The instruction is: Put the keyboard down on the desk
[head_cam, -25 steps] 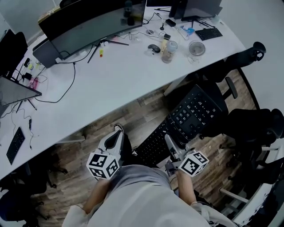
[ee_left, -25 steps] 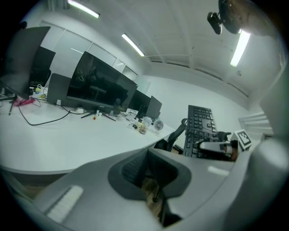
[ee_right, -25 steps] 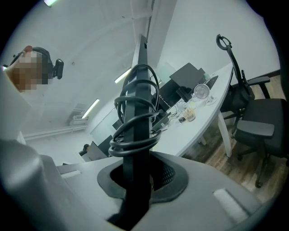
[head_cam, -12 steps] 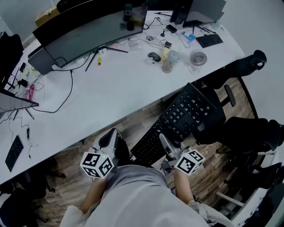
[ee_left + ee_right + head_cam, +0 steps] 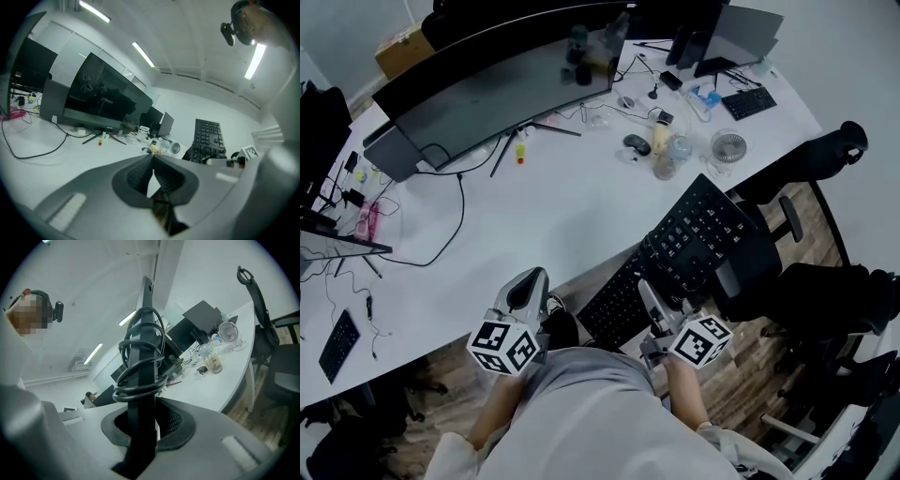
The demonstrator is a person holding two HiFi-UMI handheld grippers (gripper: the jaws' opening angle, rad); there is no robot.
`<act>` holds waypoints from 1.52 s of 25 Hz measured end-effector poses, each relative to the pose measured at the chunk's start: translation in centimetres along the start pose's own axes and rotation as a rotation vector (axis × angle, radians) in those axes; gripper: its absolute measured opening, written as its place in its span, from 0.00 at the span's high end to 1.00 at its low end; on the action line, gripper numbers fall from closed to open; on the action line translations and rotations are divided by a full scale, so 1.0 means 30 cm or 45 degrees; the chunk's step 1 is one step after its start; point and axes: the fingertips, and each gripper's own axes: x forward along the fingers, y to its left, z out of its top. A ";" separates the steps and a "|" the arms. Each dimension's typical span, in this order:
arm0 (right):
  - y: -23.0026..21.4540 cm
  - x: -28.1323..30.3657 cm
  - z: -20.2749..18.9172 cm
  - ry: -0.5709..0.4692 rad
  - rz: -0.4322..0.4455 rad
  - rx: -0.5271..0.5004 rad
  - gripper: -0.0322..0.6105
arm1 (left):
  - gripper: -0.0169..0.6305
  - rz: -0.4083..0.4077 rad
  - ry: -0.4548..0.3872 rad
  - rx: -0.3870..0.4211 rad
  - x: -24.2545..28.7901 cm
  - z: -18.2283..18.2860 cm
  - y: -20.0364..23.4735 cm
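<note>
**Keyboard carried closer to the desk**

Both grippers have advanced toward the white desk (image 5: 534,220) — the black keyboard (image 5: 698,234) now reaches its near edge, in the air. At one end the right gripper (image 5: 649,300) clamps it narrowly, with the cable (image 5: 140,369) coiled round its body. Beside it, the left gripper (image 5: 528,289) is closed and empty. Held by one end, the keyboard could pivot — its far end may then knock the jar (image 5: 667,164) ahead.

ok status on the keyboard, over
Right gripper shut on keyboard, cable coiled round it. Left gripper shut, empty. Keyboard not yet on desk; bare patch ahead.
</note>
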 end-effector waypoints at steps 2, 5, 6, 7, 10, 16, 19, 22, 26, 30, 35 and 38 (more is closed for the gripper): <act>0.003 0.047 0.023 -0.008 -0.009 -0.002 0.84 | 0.97 -0.007 -0.018 -0.012 0.016 0.038 0.031; 0.020 0.117 0.049 -0.018 -0.007 0.017 0.84 | 0.97 -0.020 -0.041 -0.036 0.031 0.089 0.082; 0.023 0.138 0.052 -0.016 -0.008 0.021 0.84 | 0.97 -0.022 -0.045 -0.040 0.033 0.101 0.099; 0.026 0.160 0.053 -0.013 -0.010 0.022 0.84 | 0.97 -0.021 -0.050 -0.043 0.034 0.110 0.118; 0.036 0.232 0.050 -0.007 -0.022 0.033 0.84 | 0.97 -0.017 -0.066 -0.059 0.034 0.131 0.182; 0.054 0.345 0.018 0.011 -0.051 0.103 0.84 | 0.97 -0.021 -0.085 -0.120 0.025 0.147 0.298; 0.064 0.401 0.011 0.007 -0.068 0.125 0.84 | 0.97 -0.024 -0.104 -0.140 0.023 0.165 0.349; 0.081 0.451 0.008 0.005 -0.063 0.144 0.84 | 0.97 -0.022 -0.105 -0.164 0.025 0.163 0.389; 0.108 0.491 0.001 0.018 -0.031 0.177 0.84 | 0.97 -0.008 -0.097 -0.187 0.013 0.157 0.417; 0.140 0.540 -0.011 0.022 0.003 0.213 0.84 | 0.97 0.019 -0.115 -0.192 0.002 0.174 0.463; 0.133 0.583 -0.026 0.035 0.019 0.245 0.84 | 0.97 0.064 -0.144 -0.204 -0.010 0.187 0.515; 0.123 0.603 -0.026 0.040 0.026 0.259 0.84 | 0.97 0.081 -0.161 -0.220 -0.015 0.193 0.530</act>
